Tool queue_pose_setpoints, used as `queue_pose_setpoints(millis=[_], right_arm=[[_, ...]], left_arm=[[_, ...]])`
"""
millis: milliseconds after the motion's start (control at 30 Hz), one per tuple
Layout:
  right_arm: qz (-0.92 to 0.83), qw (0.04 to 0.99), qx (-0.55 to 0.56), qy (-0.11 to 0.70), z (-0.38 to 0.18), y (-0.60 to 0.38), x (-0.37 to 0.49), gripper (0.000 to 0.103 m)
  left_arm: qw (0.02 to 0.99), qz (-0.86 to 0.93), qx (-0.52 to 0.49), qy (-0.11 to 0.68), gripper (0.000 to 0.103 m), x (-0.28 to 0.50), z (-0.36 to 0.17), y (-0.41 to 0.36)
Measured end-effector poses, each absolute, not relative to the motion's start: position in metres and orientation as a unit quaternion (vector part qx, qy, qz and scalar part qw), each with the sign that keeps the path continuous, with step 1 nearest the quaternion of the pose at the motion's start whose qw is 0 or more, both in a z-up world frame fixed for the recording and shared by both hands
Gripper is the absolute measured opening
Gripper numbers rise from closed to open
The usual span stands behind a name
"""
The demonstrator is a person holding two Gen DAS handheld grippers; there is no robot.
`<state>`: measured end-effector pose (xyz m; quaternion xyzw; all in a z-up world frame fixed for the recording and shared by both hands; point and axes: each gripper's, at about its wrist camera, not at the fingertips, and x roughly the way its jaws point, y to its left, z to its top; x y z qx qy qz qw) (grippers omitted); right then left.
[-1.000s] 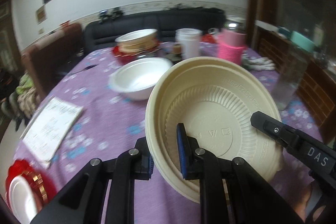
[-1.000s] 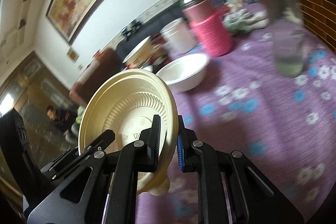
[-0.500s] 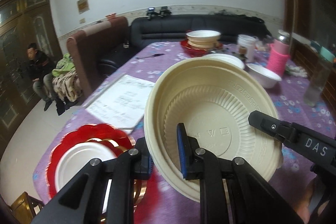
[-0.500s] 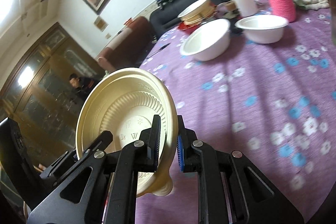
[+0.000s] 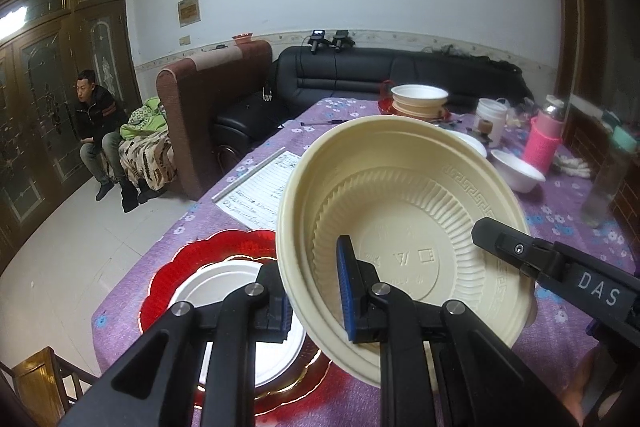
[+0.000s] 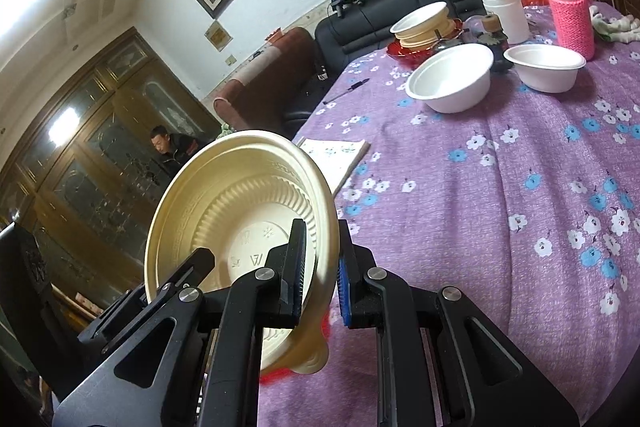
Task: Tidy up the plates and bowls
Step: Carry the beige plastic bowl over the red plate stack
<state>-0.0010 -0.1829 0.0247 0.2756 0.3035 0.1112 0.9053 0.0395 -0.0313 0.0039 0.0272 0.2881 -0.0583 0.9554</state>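
- Swinging across the table (image 6: pixel 500 227), you have been carrying the cream bowl (image 5: pixel 400 219) away from the white bowls (image 6: pixel 452 79) until it is hanging over the red plate (image 5: pixel 208 255)
- Your left gripper (image 5: pixel 314 301) and right gripper (image 6: pixel 318 273) are both clamping its rim on opposite sides, keeping it tilted but steady for stacking on the white dish (image 5: pixel 216 287) below

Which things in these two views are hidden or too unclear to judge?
- Left wrist view: the white plate on the red plate is half hidden by the gripper and the beige bowl.
- Left wrist view: writing on the paper sheet is too small.
- Right wrist view: the red plate is almost wholly behind the bowl.
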Motion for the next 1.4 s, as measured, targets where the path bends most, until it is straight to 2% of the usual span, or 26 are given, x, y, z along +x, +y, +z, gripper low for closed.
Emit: queue_pose_setpoints(millis=[600, 1000, 1400], right_arm=[[0.130, 0.911, 0.261, 0.293, 0.039, -0.153, -0.016, 0.014], [0.165, 0.910, 0.231, 0.303, 0.044, -0.110, -0.010, 0.014], [0.205, 0.894, 0.215, 0.335, 0.023, -0.057, 0.017, 0.014]], left_arm=[[0.960, -0.045, 0.002, 0.275, 0.018, 0.021, 0.011, -0.004], [0.958, -0.015, -0.029, 0.286, 0.018, 0.019, 0.005, 0.040], [0.954, 0.023, -0.065, 0.292, 0.018, 0.028, 0.001, 0.088]])
